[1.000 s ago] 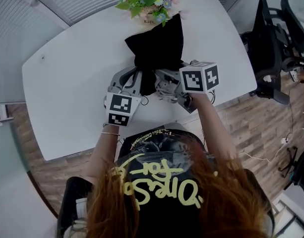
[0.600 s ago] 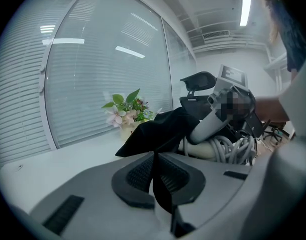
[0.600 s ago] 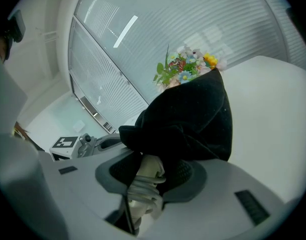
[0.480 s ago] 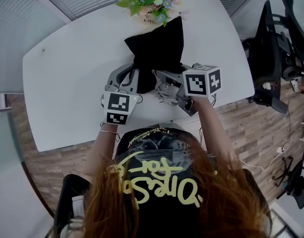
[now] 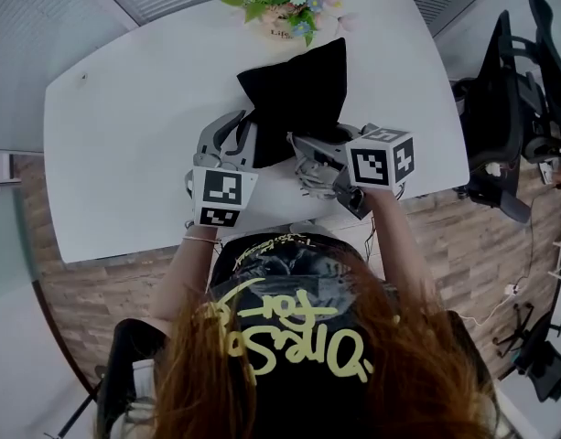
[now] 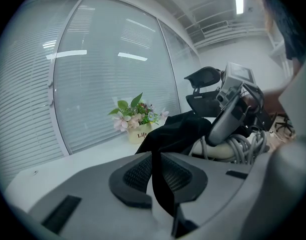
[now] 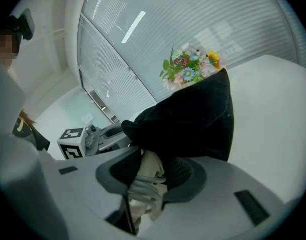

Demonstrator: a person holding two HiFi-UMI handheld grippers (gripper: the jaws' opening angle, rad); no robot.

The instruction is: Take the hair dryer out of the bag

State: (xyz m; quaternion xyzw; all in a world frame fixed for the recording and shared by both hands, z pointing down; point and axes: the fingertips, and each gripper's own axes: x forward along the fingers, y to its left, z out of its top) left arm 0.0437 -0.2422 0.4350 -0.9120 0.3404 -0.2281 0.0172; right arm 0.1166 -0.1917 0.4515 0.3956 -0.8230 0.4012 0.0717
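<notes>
One hair dryer (image 7: 149,162), cream body with grey coiled cord (image 7: 145,190), partly out at the mouth of a black fabric bag (image 5: 294,99); the rest hidden inside. Clamped across body and cord by the right gripper (image 7: 152,174), jaws held part-way apart by that bulk. Bag lying on a white table (image 5: 124,154), near end pinched by the left gripper (image 6: 156,174): a fold of black cloth between the pads, jaws nearly together, just lately easing open, cloth seemingly touching both pads.

Handling, as judged:
- Draw the dryer back toward the person, low over the tabletop, in line with the bag mouth.
- Keep the cord gathered in the same grip, to prevent snagging on the hem.
- Hold the bag back with the left gripper; tighten at any slipping, otherwise bag likely to trail after the dryer.

Writing:
- "Life" legible on the pale flower pot (image 6: 141,134) beyond the bag; further letters not made out.
- Yellow script (image 5: 289,337) on the person's dark top, upside down, apparently "Dress for"; reading uncertain.
- Square black-and-white markers on each gripper's cube, no letters.
- No brand visible on dryer or bag.
</notes>
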